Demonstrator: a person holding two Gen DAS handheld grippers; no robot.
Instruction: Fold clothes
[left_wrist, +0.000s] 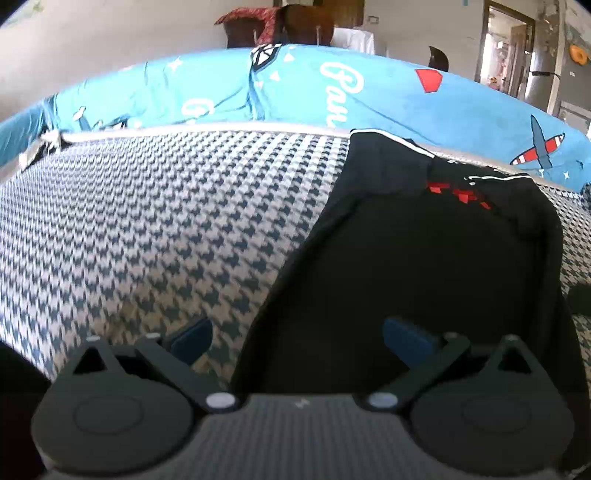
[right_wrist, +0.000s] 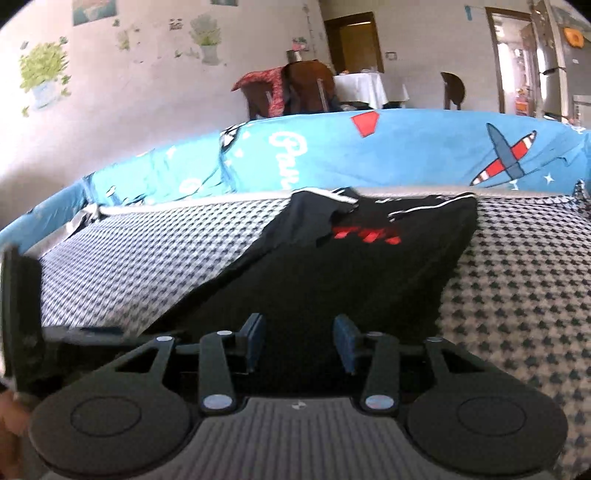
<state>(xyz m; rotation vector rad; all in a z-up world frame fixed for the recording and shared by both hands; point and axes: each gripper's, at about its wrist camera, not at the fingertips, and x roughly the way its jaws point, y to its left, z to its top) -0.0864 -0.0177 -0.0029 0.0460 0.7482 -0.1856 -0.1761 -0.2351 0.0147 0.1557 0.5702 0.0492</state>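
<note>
— What is seen lying on the houndstooth cover (left_wrist: 147, 229)?

— A black garment (left_wrist: 424, 266) is spread over its right part, with white piping along the far edge and a red print near the top. Its left edge runs diagonally down towards the camera.

— And the left gripper (left_wrist: 297, 341)?

— It is held low over the near end, its blue fingertips (left_wrist: 192, 338) set wide apart. One tip is seen over the houndstooth, the other over the black cloth; nothing is gripped between them.

— What is found beyond?

— A blue sheet (left_wrist: 369, 96) printed with planes and white lettering is stretched along the far side, and dark chairs (left_wrist: 306, 26) are seen against the wall.
</note>
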